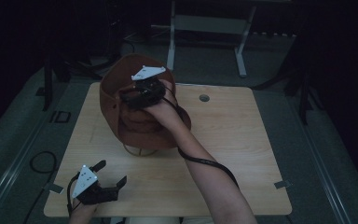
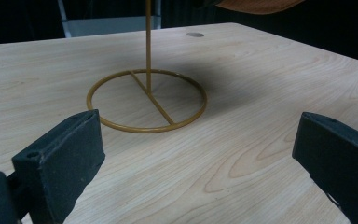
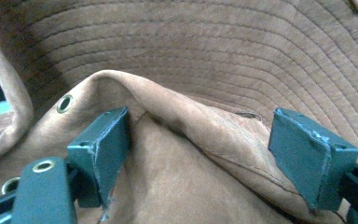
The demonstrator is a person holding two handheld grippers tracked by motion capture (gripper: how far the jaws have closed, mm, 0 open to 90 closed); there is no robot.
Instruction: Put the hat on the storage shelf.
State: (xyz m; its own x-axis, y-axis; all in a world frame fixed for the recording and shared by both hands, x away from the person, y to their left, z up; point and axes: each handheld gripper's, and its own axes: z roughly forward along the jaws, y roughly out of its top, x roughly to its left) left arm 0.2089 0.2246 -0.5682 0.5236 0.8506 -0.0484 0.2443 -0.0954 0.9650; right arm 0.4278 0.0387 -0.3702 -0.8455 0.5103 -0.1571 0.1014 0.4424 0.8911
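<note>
The brown suede wide-brimmed hat [image 1: 135, 119] is seen above the middle-left of the light wooden desk [image 1: 242, 154], perched on or held over the thin gold wire stand with a ring base [image 2: 147, 100]; whether the crown is actually seated on the post cannot be told. The hat is tilted, its brim raised toward the far-left side and its crown bulging toward the near right, so the opening is judged to face down and away. No real long axis is offered by the round hat; the stand's axis is the upright post, rising from the ring's cross-bar

The crown is met by the right gripper [image 1: 140, 95], reached in from the near right. In the right gripper view its jaws are spread wide on either side of a raised fold of suede [image 3: 177, 116], the left one touching or just beside the leather, nothing clamped. A metal eyelet [image 3: 65, 103] is seen just beyond that jaw, stitched brim rows behind

The left gripper [image 1: 103, 179] is kept low at the near-left desk edge, well apart from the hat, jaws wide apart and empty, pointed at the ring base. The right hand is clearly nearer; any closing move is judged to turn on the fold lying between its jaws
</note>
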